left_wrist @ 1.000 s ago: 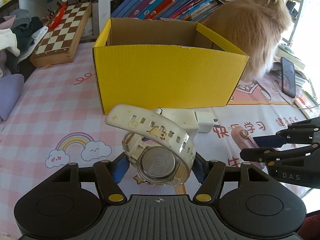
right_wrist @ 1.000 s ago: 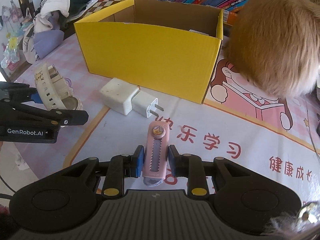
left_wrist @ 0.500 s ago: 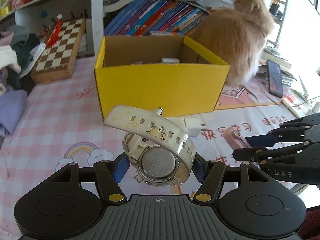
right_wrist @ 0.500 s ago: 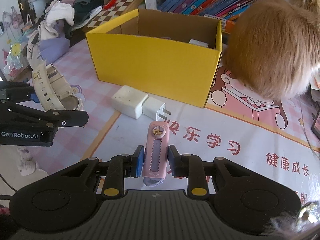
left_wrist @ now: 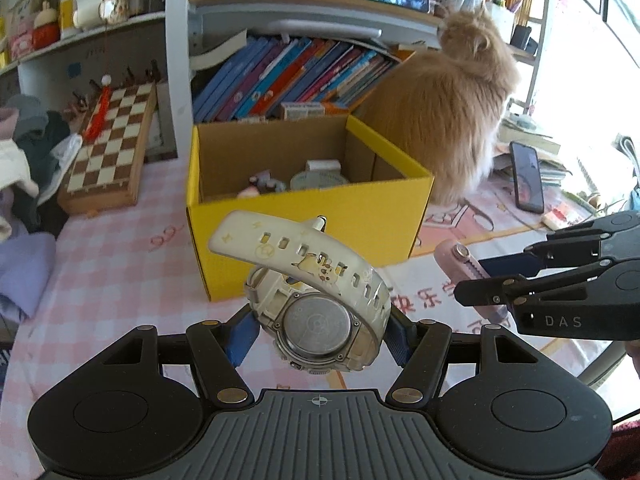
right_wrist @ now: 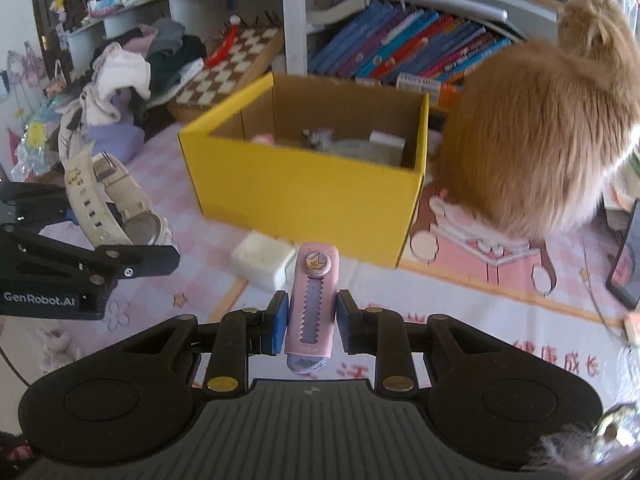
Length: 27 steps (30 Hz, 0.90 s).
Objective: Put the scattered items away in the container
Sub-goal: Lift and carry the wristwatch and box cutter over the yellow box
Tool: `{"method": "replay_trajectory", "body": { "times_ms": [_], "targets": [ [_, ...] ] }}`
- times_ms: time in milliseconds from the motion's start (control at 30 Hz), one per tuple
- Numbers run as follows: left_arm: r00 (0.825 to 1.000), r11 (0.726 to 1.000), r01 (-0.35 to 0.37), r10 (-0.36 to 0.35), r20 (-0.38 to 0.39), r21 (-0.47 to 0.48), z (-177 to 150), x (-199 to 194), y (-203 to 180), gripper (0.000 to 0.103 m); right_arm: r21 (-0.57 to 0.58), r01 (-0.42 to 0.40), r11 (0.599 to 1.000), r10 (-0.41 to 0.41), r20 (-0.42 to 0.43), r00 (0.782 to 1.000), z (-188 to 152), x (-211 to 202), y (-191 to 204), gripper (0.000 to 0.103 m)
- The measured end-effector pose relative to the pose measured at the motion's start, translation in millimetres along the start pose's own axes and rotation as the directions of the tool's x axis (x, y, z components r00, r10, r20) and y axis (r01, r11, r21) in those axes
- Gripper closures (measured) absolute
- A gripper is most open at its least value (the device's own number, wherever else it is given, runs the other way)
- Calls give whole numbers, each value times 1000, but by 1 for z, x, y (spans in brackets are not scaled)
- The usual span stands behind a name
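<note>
One cream watch (left_wrist: pixel 320 292) is clamped in the left gripper (left_wrist: pixel 320 330) jaws, one pink cutter (right_wrist: pixel 311 304) in the right gripper (right_wrist: pixel 311 322) jaws; one yellow box (left_wrist: pixel 320 220) at 12 o'clock.

Fluffy orange cat (left_wrist: pixel 452 120) sitting on tabletop (left_wrist: pixel 112 256) before leaning row of books (left_wrist: pixel 288 76); chessboard (left_wrist: pixel 110 144) lying at left beside clothes pile (right_wrist: pixel 132 68); phone (left_wrist: pixel 528 176) resting at right.

I see bright daylight flooding in from the right, washing the window (left_wrist: pixel 592 80) out to white glare, fisheye curving the shelves (right_wrist: pixel 132 4) at the edges, and motion blur softening my right-wrist view.
</note>
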<state>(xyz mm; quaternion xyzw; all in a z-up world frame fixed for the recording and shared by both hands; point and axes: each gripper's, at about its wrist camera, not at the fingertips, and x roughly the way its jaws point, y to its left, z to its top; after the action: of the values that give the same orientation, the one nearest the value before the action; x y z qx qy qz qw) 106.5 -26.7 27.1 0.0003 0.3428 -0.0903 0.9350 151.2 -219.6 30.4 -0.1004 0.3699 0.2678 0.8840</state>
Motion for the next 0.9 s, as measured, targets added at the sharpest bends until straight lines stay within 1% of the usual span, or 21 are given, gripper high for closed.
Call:
{"method": "replay_trajectory", "body": {
  "times_ms": [167,367,700,900],
  "targets": [
    [999,1000,-7,6,41,21,15,-3,4,38,-39,-4,999,5,34,999,17,-4,1,79],
    [997,1000,-16,15,73,19,34,1,14,38,-77,-4,997,10,72,997,40,-1,0,79],
    [989,997,-64,57,134,48,73,16,22,38,-157,-14,987,36,136,990,91,9,-10,79],
    [985,993,-108,100,140,48,94,34,27,38,-212,-39,977,71,144,987,121,24,-21,79]
  ]
}}
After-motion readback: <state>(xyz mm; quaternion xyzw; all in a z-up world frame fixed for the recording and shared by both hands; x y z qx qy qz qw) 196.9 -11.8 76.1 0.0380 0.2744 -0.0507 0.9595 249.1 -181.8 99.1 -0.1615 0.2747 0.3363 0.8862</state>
